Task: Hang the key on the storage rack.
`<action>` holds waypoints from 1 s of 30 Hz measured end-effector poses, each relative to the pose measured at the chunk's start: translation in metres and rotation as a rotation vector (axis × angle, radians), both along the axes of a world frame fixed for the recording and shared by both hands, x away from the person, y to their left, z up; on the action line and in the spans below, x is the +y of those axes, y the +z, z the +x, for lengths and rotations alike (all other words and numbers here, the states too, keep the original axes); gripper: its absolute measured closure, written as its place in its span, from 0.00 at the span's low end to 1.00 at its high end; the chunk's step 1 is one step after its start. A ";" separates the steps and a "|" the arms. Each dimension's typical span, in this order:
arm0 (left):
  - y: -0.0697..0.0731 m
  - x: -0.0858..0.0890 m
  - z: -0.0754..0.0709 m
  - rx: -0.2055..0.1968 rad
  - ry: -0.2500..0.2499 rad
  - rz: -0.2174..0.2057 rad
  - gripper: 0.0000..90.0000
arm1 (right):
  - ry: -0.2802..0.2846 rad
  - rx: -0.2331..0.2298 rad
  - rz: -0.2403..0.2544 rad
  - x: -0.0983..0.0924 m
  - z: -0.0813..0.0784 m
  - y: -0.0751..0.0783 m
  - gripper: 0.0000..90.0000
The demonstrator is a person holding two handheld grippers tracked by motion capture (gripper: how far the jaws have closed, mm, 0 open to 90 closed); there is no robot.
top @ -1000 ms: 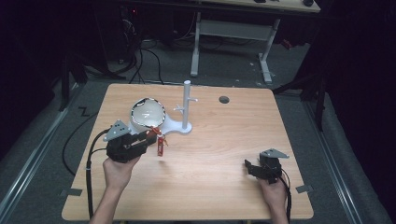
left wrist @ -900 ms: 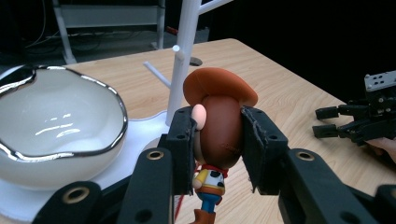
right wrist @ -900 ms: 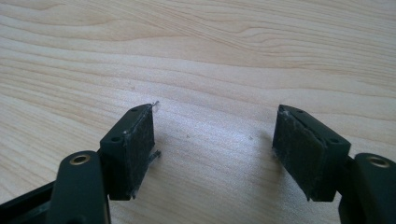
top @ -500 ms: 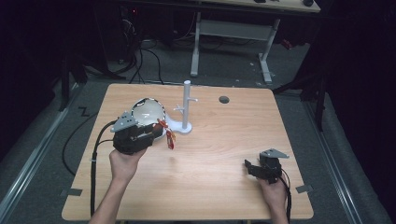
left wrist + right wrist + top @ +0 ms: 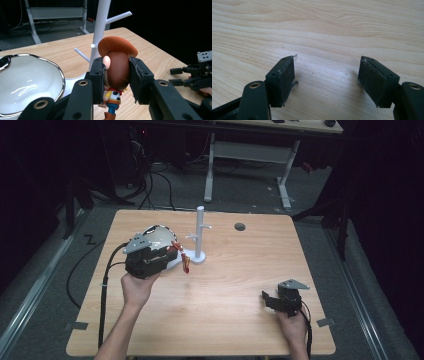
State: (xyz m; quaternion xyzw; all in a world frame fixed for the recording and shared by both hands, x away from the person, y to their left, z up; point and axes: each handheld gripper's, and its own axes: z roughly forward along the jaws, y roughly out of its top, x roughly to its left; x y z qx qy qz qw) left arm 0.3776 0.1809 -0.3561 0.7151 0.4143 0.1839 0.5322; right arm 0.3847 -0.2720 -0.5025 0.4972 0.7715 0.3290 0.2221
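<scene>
Raised since before: your left gripper (image 5: 116,82), clamping the cowboy doll (image 5: 115,75) by its head. Right gripper (image 5: 325,82): wide open, empty. Risk: doll snagging the white rack (image 5: 100,32).

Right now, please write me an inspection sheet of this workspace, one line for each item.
Surface: wooden table, with a round dark hole near the far edge.
Job's things: cowboy figurine clamped by its head; white peg stand; shiny silver-rimmed bowl beside the stand.
Clutter: nothing seen.
Grippers: left gripper shut on the figurine, held above the table; right gripper open, low over bare wood.
Cables: black cable trails from the left gripper over the table edge.
Surroundings: dark room; white desk legs and floor cables behind.
</scene>
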 end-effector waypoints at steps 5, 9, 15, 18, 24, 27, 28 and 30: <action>0.002 -0.002 0.005 -0.004 0.013 0.014 0.74 | 0.000 0.000 0.000 0.000 0.000 0.000 0.33; 0.003 -0.005 0.011 -0.007 0.026 0.030 0.74 | 0.000 0.000 0.000 0.000 0.000 0.000 0.33; 0.000 -0.007 0.022 0.010 0.041 0.018 0.74 | 0.001 -0.001 -0.003 0.000 0.000 0.000 0.33; 0.002 -0.009 0.028 0.011 0.041 0.006 0.74 | 0.000 0.000 -0.003 0.000 0.000 0.000 0.33; 0.004 -0.016 0.036 0.014 0.037 0.017 0.74 | 0.000 0.000 -0.003 0.000 0.000 0.000 0.33; 0.002 -0.018 0.040 0.022 0.049 0.024 0.74 | 0.000 -0.001 -0.003 0.000 0.000 0.000 0.33; 0.001 -0.018 0.041 0.023 0.052 0.025 0.74 | 0.001 -0.001 -0.003 0.000 0.000 0.000 0.33; 0.000 -0.019 0.043 0.022 0.055 0.026 0.74 | 0.001 -0.001 -0.003 0.000 0.000 0.000 0.33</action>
